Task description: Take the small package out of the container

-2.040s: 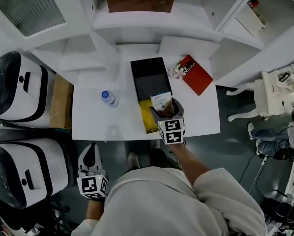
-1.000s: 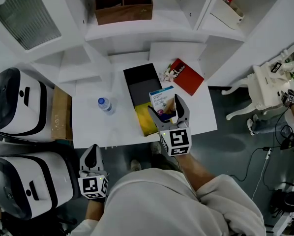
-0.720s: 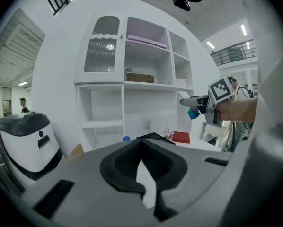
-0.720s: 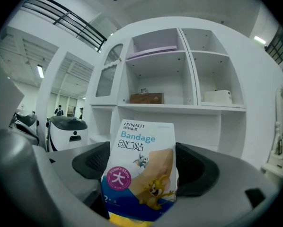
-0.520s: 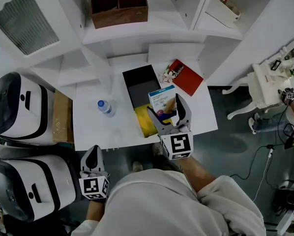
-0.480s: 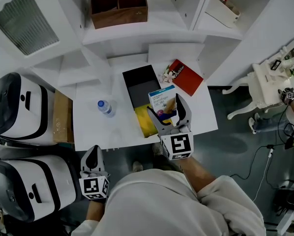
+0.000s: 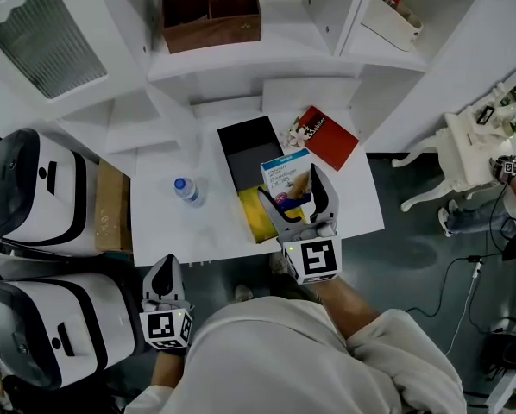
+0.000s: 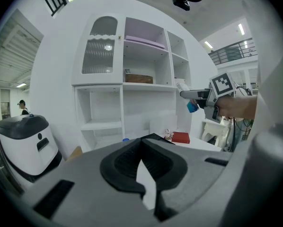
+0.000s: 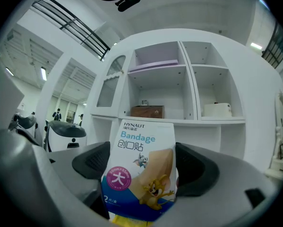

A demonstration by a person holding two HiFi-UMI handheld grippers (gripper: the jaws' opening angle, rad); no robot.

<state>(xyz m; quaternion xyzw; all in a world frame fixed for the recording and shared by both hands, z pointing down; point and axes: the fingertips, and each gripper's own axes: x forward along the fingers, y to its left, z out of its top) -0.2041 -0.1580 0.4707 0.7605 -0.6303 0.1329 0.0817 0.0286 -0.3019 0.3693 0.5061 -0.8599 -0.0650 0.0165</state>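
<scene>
The small package (image 9: 140, 167) is gripped in the right tongs (image 7: 291, 193), clear of the container (image 7: 241, 136) beneath them. The left tongs (image 8: 144, 174) are closed and empty. Extraction is judged done; setting down on the bench (image 7: 167, 222) beside is called for next.

I list as unverifiable: bandage package (image 9: 140, 170) base, cut by the right gripper view's lower edge; black container (image 7: 243, 147) near end and yellow item (image 7: 252, 215), part-covered by right gripper (image 7: 289, 186); red book (image 7: 331, 138) print, too small.

The bandage package (image 9: 140, 167) in the right gripper (image 9: 142, 168) looks like glossy printed film, held against matt black pads (image 9: 92, 161). Beyond the jaws, the container (image 7: 249, 145) is matt black and the table (image 7: 167, 222) smooth white.
</scene>
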